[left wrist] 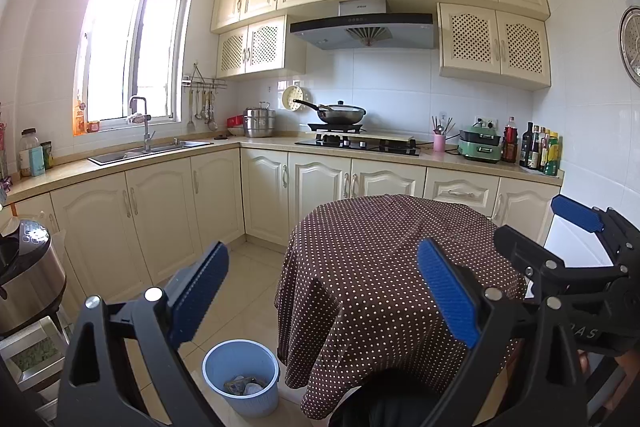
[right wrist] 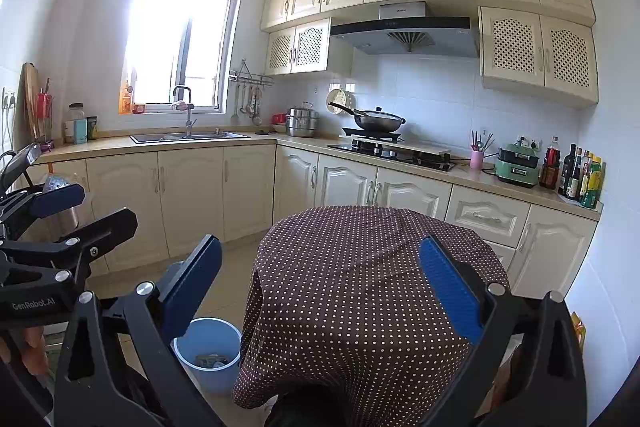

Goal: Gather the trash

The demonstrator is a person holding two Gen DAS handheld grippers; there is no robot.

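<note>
A light blue trash bin [left wrist: 240, 375] stands on the floor left of a round table with a brown polka-dot cloth [left wrist: 392, 267]; crumpled trash [left wrist: 244, 385] lies inside it. The bin also shows in the right wrist view [right wrist: 208, 351], with the table [right wrist: 360, 287] beside it. My left gripper [left wrist: 324, 291] is open and empty, held above the table's near edge. My right gripper [right wrist: 320, 291] is open and empty over the table. The right gripper shows at the right in the left wrist view [left wrist: 560, 239]. The left gripper shows at the left in the right wrist view [right wrist: 60, 223].
Cream cabinets and a counter [left wrist: 160, 155] run along the back with a sink [left wrist: 148, 151], a stove with a wok [left wrist: 340, 115], bottles [left wrist: 536, 147] and a green appliance [left wrist: 480, 147]. A rice cooker [left wrist: 24, 275] stands at the left. Tiled floor [left wrist: 244, 283] lies between table and cabinets.
</note>
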